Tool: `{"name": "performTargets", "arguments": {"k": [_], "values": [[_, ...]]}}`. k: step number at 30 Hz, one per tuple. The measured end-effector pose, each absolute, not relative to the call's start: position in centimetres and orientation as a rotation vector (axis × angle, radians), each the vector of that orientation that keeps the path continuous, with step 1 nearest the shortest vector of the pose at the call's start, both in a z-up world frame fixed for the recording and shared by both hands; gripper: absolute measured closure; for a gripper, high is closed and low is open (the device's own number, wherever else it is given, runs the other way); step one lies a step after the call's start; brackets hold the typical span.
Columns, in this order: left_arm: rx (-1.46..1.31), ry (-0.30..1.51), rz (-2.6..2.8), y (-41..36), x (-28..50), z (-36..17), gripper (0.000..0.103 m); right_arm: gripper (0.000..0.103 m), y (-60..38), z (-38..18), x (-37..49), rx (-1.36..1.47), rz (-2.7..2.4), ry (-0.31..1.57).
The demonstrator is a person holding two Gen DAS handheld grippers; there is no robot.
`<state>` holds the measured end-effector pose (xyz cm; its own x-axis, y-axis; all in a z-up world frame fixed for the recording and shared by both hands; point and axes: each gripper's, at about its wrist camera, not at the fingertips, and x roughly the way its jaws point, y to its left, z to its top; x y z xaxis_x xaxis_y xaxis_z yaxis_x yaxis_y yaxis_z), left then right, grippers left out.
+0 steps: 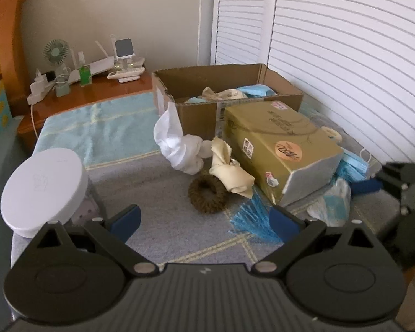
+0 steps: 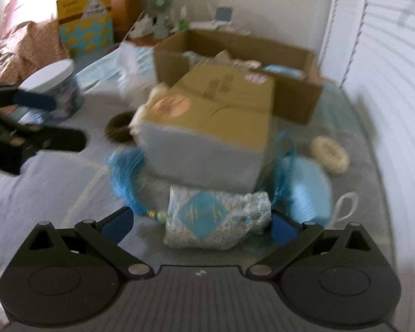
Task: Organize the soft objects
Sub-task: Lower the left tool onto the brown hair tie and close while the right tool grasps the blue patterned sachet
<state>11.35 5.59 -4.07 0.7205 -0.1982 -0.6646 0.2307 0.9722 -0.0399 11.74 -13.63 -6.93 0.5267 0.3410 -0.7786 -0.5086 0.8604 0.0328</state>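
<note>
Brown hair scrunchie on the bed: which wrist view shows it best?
The left wrist view. There the brown scrunchie lies sharp ahead of the open left gripper, only its upper right hidden by a cream cloth. The right wrist view shows it blurred and half hidden by the gold box.

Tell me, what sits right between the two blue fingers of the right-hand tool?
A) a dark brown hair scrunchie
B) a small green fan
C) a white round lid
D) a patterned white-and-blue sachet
D: in the right wrist view the patterned sachet lies between the open fingers of the right tool, while the brown scrunchie lies farther off, beside the gold box.
</note>
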Motion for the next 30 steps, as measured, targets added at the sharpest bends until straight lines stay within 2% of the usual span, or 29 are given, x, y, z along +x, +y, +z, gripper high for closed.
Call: {"name": "performTargets", "arguments": {"k": [15,30], "values": [[0.091,0.81,-0.195,5.0,16.3,-7.6,0.003,0.0,-13.4,-7.1,10.5,-0.248,0.519,0.854],[0.065,0.818,-0.192,4.8,16.7,-7.7,0.001,0.0,-13.6,-7.1,10.2,-0.245,0.52,0.835]]}}
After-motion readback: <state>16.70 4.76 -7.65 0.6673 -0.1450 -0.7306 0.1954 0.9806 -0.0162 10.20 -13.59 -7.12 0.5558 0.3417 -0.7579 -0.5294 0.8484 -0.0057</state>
